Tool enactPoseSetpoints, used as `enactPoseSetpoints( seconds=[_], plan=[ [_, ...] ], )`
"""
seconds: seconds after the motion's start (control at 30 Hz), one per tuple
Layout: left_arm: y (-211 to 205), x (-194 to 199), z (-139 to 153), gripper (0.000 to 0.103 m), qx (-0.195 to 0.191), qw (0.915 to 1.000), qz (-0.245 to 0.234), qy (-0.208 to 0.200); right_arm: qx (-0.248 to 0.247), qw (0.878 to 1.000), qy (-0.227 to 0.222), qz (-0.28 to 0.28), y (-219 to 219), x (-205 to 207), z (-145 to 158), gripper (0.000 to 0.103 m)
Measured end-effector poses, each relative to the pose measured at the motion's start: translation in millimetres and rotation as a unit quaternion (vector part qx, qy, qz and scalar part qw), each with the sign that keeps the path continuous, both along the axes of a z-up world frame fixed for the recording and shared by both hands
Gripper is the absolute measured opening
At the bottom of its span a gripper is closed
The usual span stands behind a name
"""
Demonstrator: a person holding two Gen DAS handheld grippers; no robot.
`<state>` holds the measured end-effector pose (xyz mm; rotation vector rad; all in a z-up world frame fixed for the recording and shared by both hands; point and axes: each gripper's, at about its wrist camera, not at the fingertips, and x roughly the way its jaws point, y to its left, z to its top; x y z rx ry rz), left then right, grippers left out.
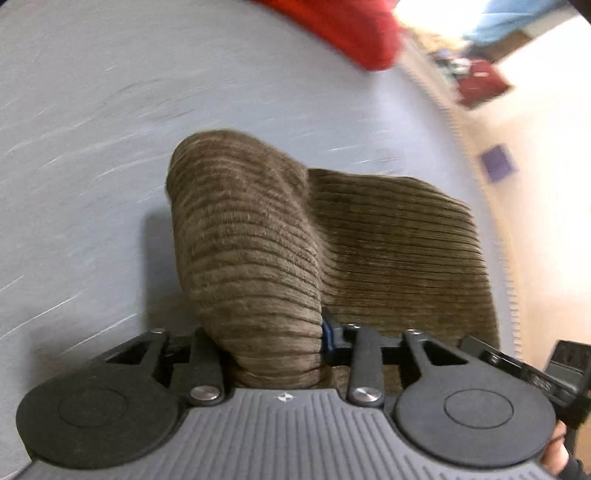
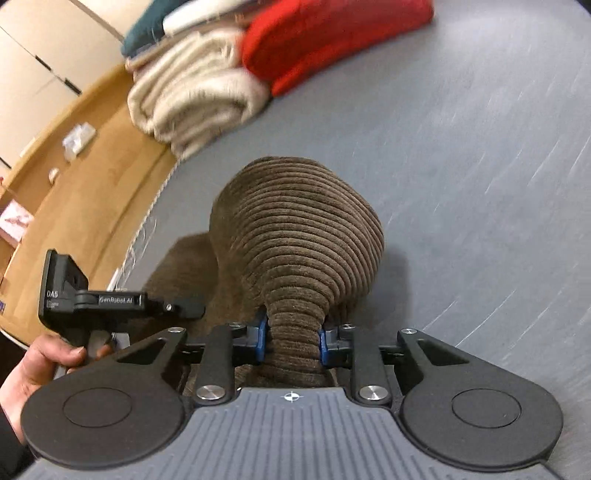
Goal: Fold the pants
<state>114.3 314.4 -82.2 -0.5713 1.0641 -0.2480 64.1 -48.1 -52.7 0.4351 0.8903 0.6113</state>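
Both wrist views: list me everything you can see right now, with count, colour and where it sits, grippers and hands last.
pants: one, brown corduroy, on the grey surface, bunched up between both grippers' pads
grey surface: one, grey, under everything
red folded item: one, red, far side of the surface
cream folded blanket: one, cream, beside the red item
dark green and white folded items: stacked on the cream blanket, blurred
wooden floor: tan, beyond the surface edge, small bits of clutter
left gripper: black, blue pads, shut on pants
right gripper: black, blue pads, shut on pants
hand: one, holding the left gripper's handle
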Motion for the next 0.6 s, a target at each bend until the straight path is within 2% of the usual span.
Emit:
enactPoseSetpoints(
  seconds=[0.2,0.27,0.3,0.33,0.37,0.4,0.43,0.47,0.5,0.57,0.6],
  plan=[
    [-84,44,35,0.039,-0.033,0.996,-0.041,-0.072,-0.038,0.996,-0.074,-0.016,-85,21,61,0.026],
    [-109,57,43,0.044,-0.052,0.9932,-0.048,-0.093,-0.042,0.994,-0.092,-0.03,-116,31,78,0.026],
    [-120,59,44,0.05,-0.051,0.993,-0.046,-0.096,-0.046,0.994,-0.095,-0.037,-130,37,80,0.027],
    [-133,61,43,0.068,-0.027,0.9941,-0.04,-0.097,-0.057,0.993,-0.091,-0.046,-144,43,79,0.033],
    [-142,65,44,0.086,0.027,0.9949,-0.026,-0.094,-0.087,0.991,-0.077,-0.067,-159,53,74,0.038],
    [-152,68,45,0.086,0.109,0.99,-0.003,-0.089,-0.131,0.985,-0.059,-0.1,-171,63,68,0.049],
    [-159,69,43,0.079,0.159,0.9836,0.009,-0.085,-0.182,0.971,-0.039,-0.148,-184,71,61,0.051],
    [-163,71,42,0.069,0.19,0.9784,0.017,-0.079,-0.222,0.956,-0.021,-0.193,-198,76,57,0.049],
    [-166,71,43,0.065,0.189,0.9787,0.017,-0.078,-0.226,0.952,-0.017,-0.207,-209,77,55,0.049],
    [-169,69,45,0.055,0.141,0.986,-0.005,-0.089,-0.211,0.959,-0.022,-0.187,-220,73,53,0.049],
    [-172,67,48,0.051,0.126,0.9869,-0.025,-0.097,-0.211,0.963,-0.029,-0.166,-218,70,52,0.049]
  ],
)
